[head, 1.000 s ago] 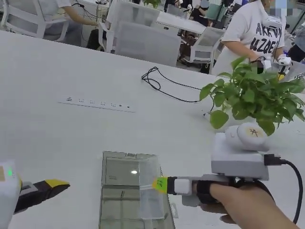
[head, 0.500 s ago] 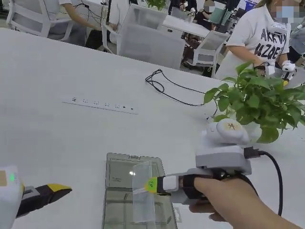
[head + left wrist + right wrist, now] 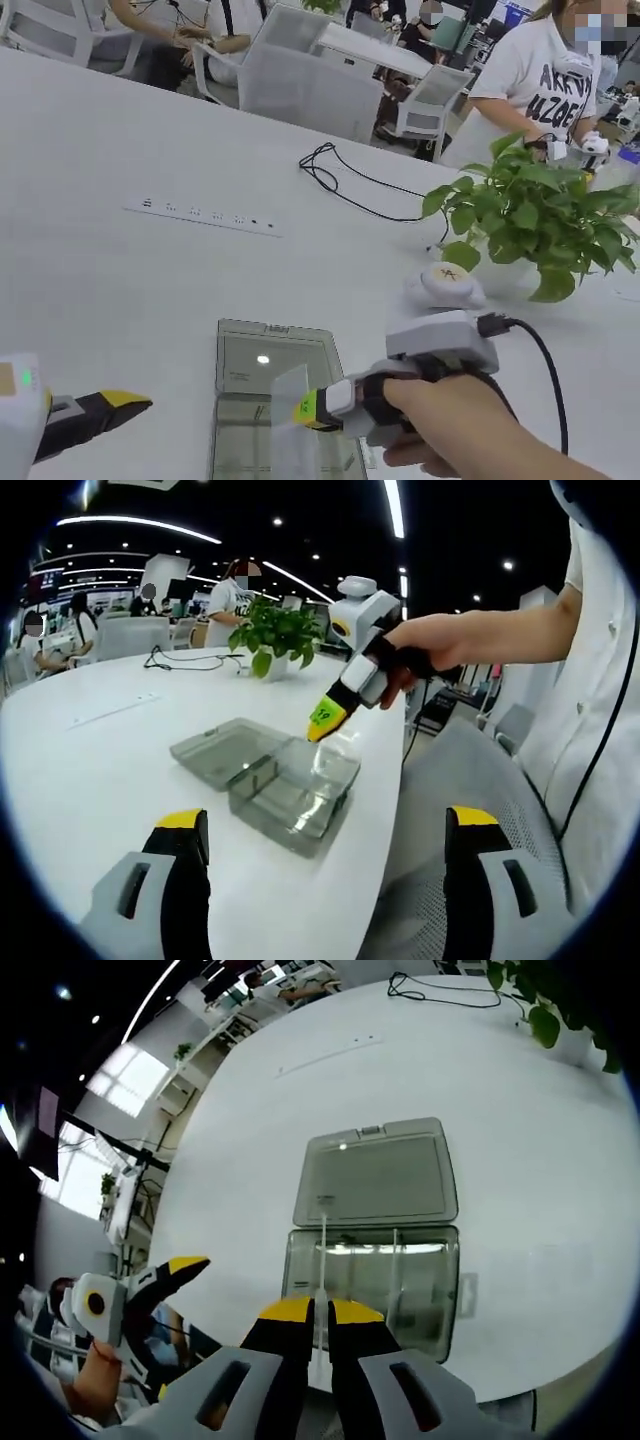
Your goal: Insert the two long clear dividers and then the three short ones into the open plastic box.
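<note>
The open clear plastic box (image 3: 420, 1295) lies on the white table, its lid (image 3: 375, 1175) folded flat beyond it. My right gripper (image 3: 318, 1312) is shut on a clear divider (image 3: 322, 1250), seen edge-on over the left part of the box. Thin clear dividers stand inside the box. In the head view the right gripper (image 3: 305, 410) holds the divider (image 3: 288, 400) upright above the box, near the lid (image 3: 275, 355). My left gripper (image 3: 325, 825) is open and holds nothing, off to the left of the box (image 3: 295, 790); it appears in the head view too (image 3: 105, 408).
A potted plant (image 3: 530, 215) and a white round device (image 3: 445, 285) stand to the right. A power strip (image 3: 205, 217) and a black cable (image 3: 350, 180) lie farther back. People and chairs are behind the table. The table's near edge runs close to the box.
My right gripper has come left and down with the divider, nearer the box. The left gripper has stayed where it was. The head camera has shifted slightly.
</note>
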